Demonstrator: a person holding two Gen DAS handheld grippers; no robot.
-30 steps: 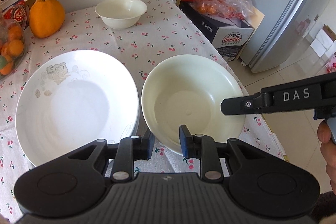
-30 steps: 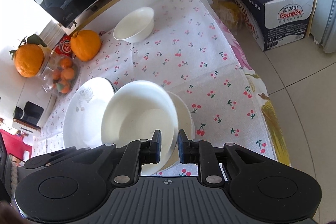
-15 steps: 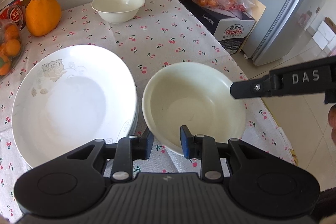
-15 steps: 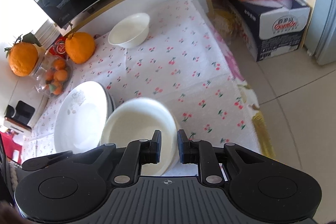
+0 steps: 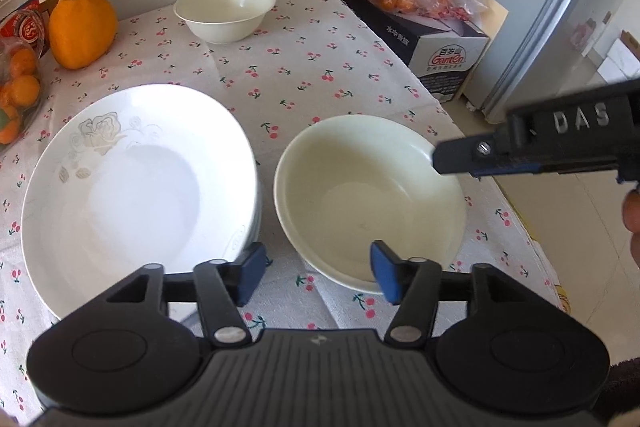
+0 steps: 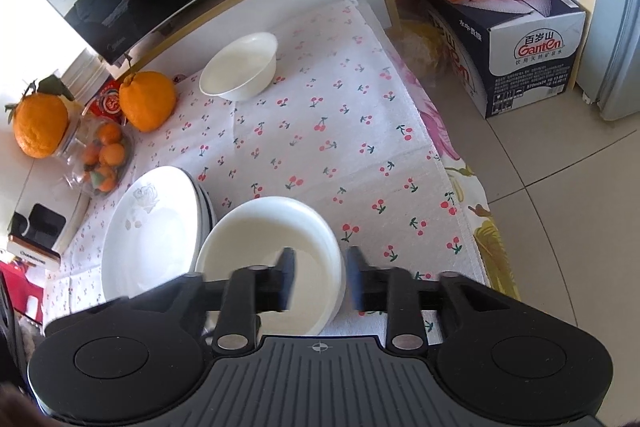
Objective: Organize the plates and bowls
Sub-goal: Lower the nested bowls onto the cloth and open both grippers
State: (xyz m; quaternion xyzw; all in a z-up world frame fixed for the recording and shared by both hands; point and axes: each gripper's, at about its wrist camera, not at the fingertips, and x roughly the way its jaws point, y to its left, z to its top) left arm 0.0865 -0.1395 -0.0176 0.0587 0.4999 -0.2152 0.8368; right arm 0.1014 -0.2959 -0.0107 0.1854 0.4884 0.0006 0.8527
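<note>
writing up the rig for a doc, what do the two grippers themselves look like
Both are matte black plastic: a ribbed dark-grey centre panel, two round housings at the sides, silver pivot screws on the linkage arms. The left gripper has blue finger pads. The right gripper carries raised "DAS" lettering on its side. No cables show.

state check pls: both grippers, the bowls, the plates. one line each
left gripper: open, near rim of the large bowl between its fingers
right gripper: open, straddling the large bowl's right rim
large bowl: upright, empty, on the tablecloth beside the plates
plate stack: stacked, top plate empty
small bowl: upright, empty, alone at the far end
</note>
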